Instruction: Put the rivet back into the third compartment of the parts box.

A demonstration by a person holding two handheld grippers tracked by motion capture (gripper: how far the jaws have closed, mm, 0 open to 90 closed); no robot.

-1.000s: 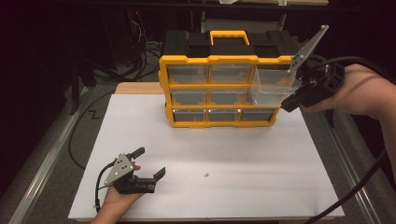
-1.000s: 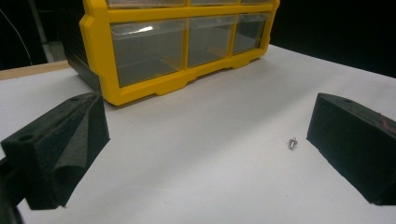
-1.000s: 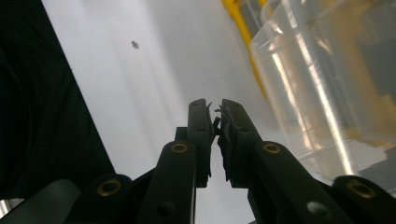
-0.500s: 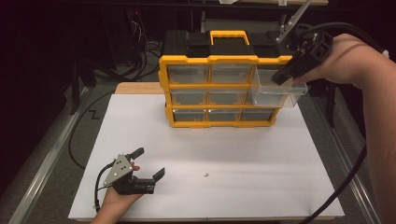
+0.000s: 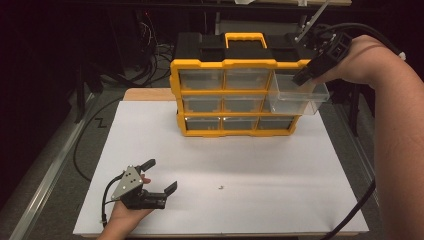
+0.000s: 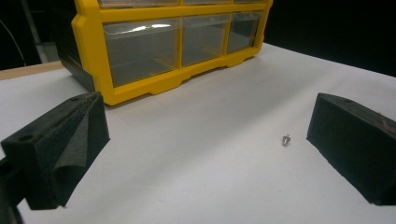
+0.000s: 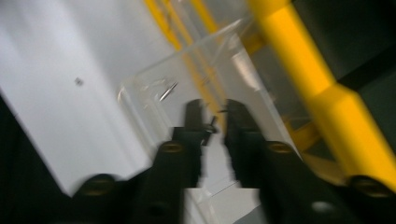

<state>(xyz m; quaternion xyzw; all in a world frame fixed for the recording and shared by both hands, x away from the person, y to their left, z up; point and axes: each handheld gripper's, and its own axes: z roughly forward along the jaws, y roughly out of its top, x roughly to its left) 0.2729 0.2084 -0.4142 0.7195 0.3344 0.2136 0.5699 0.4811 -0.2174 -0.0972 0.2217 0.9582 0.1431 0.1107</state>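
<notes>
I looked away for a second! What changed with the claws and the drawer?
The right claw rose from the drawer's front to over the open clear drawer, and its jaws have just been opening with a small screw between them. The left claw, the organizer and the table screw stayed put.

The high view looks forward and down from above the near edge, taking in the whole worktop (image 5: 300, 200) with the cabinet (image 5: 235, 90) at its far side. The left gripper view sits low, just over the sheet, facing far between its own jaws toward the cabinet (image 6: 177, 46) and a small screw (image 6: 286, 139), which the high view also shows (image 5: 220, 187). The right gripper view, blurred, looks steeply down into the pulled-out drawer (image 7: 187, 93), very close; the screw (image 7: 78, 81) lies far below.
</notes>
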